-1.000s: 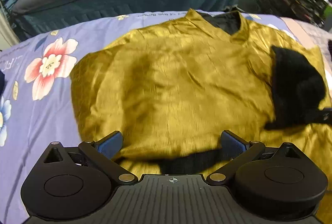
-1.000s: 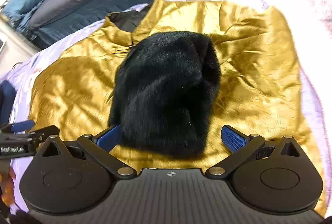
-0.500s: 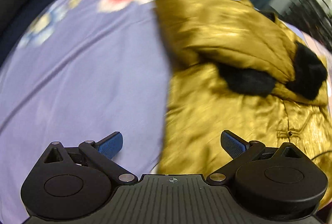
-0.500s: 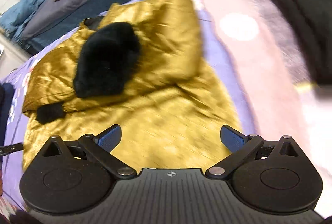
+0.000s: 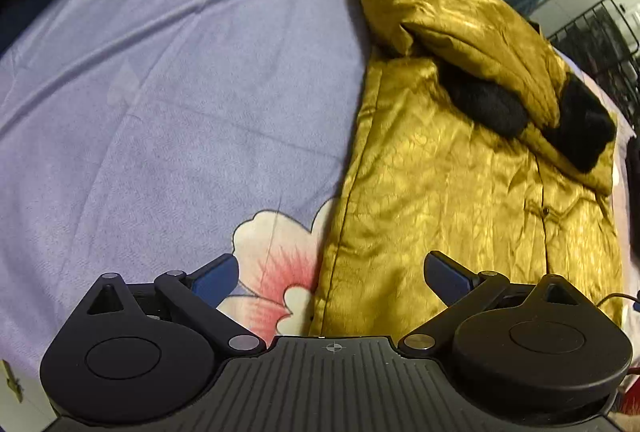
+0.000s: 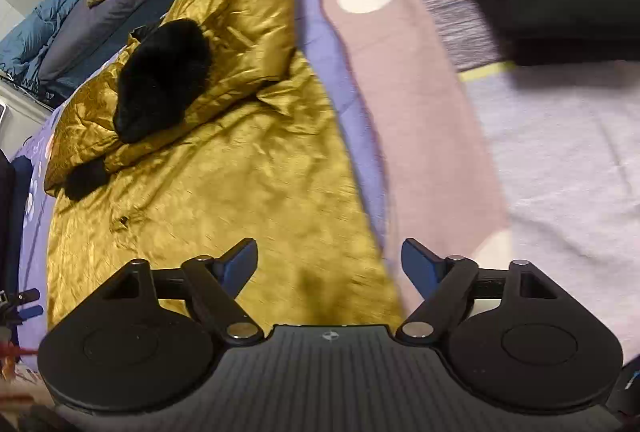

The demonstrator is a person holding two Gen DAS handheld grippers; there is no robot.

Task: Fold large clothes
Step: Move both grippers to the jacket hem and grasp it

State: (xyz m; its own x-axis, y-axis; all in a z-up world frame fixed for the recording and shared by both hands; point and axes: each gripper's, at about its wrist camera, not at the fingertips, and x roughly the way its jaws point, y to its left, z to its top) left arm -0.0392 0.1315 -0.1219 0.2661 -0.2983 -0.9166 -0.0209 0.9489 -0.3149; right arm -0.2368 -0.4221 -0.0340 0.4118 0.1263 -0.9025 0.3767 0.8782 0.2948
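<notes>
a shiny gold jacket (image 5: 460,192) with black fur cuffs (image 5: 580,128) on a lilac flowered sheet (image 5: 160,92).

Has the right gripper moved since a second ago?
Yes. The right gripper was over the black fur cuff; it now hovers over the gold jacket's lower edge by the pink sheet, and its jaws have been closing, empty.

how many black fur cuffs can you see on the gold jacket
2: one fur cuff lies on top of the gold jacket at the folded sleeve's end; the other cuff is partly tucked under that sleeve.
</notes>
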